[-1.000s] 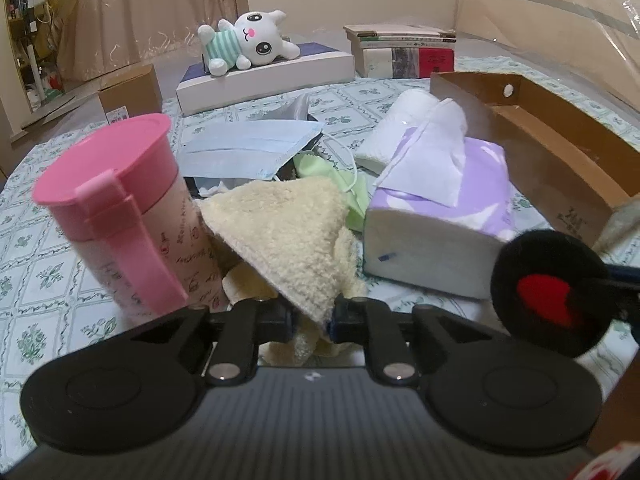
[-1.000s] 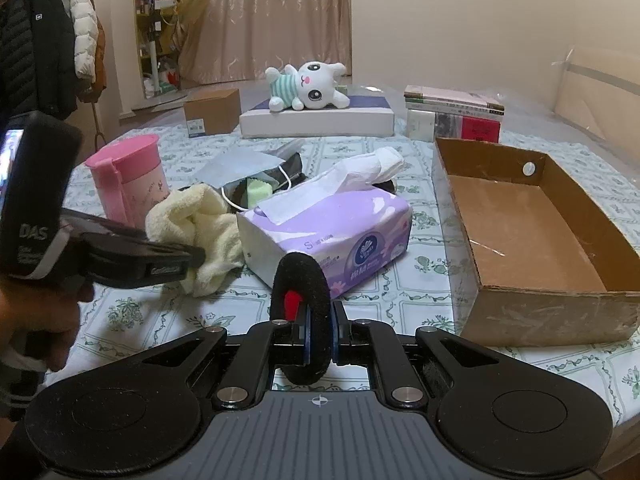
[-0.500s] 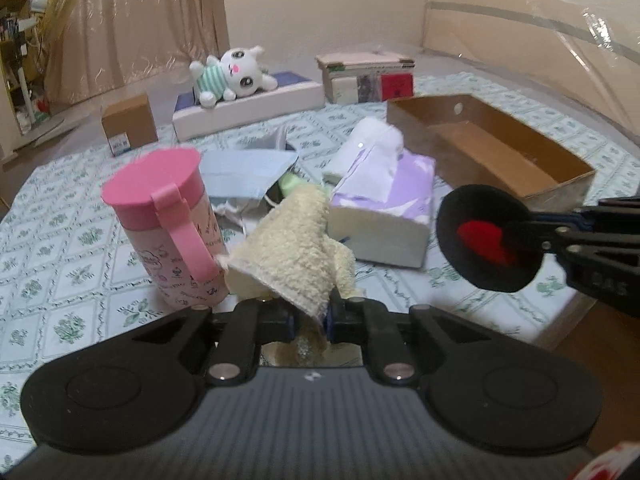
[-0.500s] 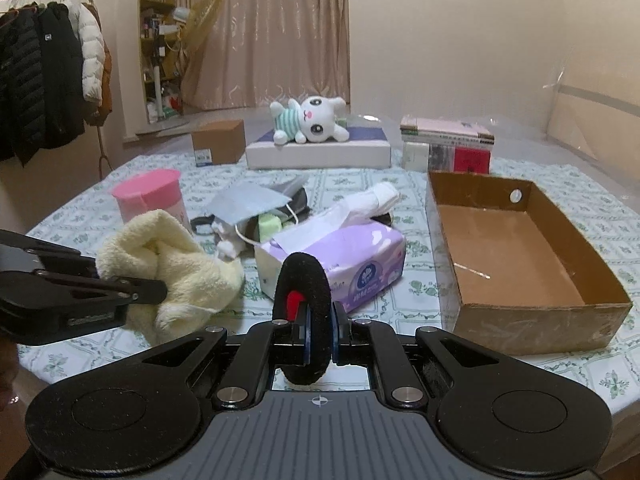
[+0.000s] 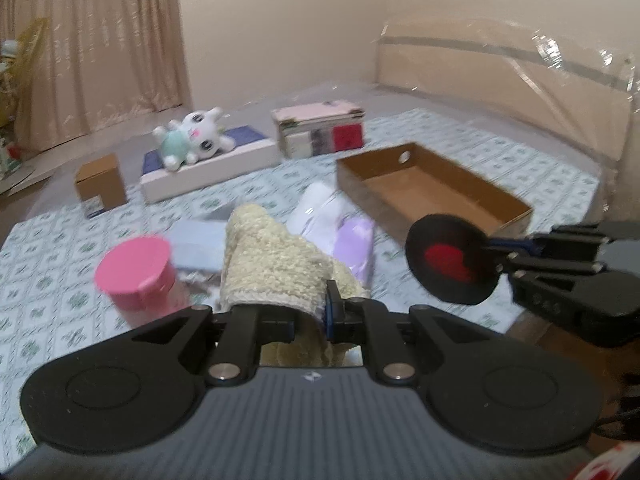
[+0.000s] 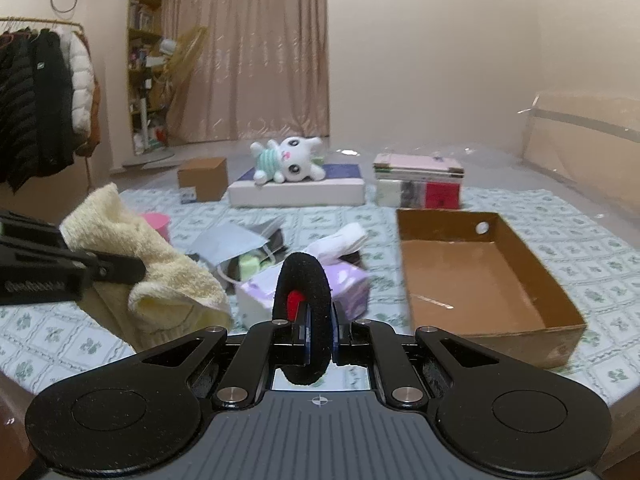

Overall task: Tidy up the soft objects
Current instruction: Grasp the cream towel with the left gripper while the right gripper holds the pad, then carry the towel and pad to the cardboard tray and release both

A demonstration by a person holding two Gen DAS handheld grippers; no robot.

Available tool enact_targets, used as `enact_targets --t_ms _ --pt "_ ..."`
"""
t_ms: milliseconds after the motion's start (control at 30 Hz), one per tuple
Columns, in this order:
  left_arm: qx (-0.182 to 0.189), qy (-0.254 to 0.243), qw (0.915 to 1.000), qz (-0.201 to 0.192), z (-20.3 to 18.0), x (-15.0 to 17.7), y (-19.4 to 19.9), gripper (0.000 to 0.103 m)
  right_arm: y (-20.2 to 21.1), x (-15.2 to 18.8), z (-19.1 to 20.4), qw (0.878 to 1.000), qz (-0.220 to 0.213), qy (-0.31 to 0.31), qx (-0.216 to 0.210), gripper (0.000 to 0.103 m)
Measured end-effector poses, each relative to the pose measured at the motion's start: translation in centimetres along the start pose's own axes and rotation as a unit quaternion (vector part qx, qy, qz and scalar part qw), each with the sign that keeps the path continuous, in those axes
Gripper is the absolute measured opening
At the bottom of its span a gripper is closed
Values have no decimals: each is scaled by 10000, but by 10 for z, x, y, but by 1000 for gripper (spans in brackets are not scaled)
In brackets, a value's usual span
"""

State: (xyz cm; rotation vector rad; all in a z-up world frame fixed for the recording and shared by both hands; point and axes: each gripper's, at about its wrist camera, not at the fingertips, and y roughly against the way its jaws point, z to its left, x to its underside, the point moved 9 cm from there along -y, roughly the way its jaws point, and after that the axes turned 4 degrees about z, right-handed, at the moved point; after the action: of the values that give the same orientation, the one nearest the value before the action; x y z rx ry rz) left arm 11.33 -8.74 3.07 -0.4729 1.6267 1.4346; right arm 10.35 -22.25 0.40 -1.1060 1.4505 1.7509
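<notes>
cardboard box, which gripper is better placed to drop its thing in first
Right, probably. The right gripper, holding the black pad, faces the box; the left gripper with the towel is farther away.

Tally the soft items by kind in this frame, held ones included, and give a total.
Towel, cream, held in the left gripper: 1
Black round pad with red centre, held in the right gripper: 1
Plush toy: 1
Tissue pack, purple: 1
Face mask, blue: 1
Green spongy pieces: cannot tell how many
Total: 5 countable
</notes>
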Motion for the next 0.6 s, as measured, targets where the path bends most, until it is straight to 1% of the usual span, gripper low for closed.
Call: enact_targets --t_ms 167,300,600 --pt "377 -141 9990 -186 -19 -36 4 12 12 -9 -29 9995 -161 -141 251 9" --pt "640 -304 9970 -300 -44 -67 -2 12 19 -18 -62 9979 -251 -276 528 9" --pt "1482 -432 9875 -326 -111 -124 -45 12 22 -42 -144 9926 -359 -549 1018 9"
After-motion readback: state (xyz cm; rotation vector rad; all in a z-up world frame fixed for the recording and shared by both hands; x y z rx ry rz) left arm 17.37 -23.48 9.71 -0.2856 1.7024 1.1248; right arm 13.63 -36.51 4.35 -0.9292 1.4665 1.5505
